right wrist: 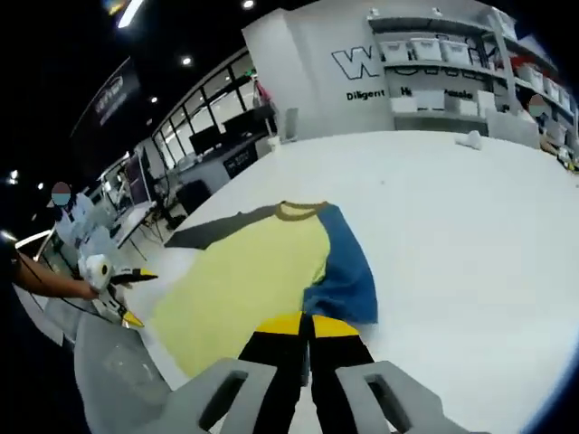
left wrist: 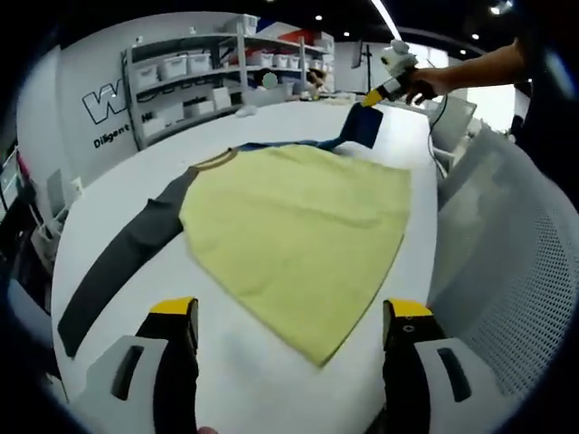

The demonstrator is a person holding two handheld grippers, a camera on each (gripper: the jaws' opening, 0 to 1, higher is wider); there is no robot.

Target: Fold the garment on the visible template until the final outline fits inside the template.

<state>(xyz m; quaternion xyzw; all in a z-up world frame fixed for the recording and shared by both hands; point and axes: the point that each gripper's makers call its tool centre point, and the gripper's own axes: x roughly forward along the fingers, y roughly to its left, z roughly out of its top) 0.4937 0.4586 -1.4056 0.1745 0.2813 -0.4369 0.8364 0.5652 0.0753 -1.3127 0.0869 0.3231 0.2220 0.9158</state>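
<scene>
Left gripper view: left tool [left wrist: 294, 316] jaws spread wide, nothing between them, hovering over white desk [left wrist: 271, 380] just short of shirt hem. Shirt [left wrist: 298, 226] flat on desk, yellow body, grey sleeve [left wrist: 127, 253] stretched out to side. Right tool [left wrist: 373, 98] at far end, hand [left wrist: 425, 83] gripping it, blue sleeve [left wrist: 360, 127] pinched in tip. Shelves [left wrist: 208, 63] behind.

Right gripper view: right tool [right wrist: 306, 327] jaws pressed together on blue sleeve [right wrist: 344, 271] edge. Shirt [right wrist: 244, 280] lying on desk [right wrist: 470, 253]. Left tool [right wrist: 122, 298] off at hem side.
</scene>
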